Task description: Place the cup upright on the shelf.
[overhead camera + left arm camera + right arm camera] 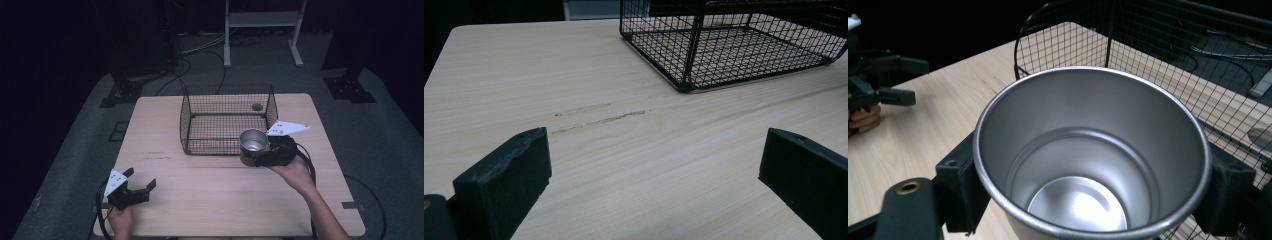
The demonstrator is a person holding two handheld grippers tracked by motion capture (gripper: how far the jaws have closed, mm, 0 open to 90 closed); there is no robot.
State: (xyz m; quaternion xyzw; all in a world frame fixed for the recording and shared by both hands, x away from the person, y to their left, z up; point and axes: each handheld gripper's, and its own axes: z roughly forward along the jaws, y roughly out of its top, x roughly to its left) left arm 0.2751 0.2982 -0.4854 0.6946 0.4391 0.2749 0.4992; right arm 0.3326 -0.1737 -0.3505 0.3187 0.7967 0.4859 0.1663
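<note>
Dim tabletop: right tool clamps a rigid, probably light, slick steel cup by its walls beside the wire basket.

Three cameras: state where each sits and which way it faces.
High view: above the person's side, looking forward and down on the table; both forearms, left gripper.
Left gripper view: low, toward the wire basket; open jaws.
Right gripper view: down into the metal cup, jaws clamping it.
All share the basket.

silver cup | black mesh basket | pale wood-grain table
</note>
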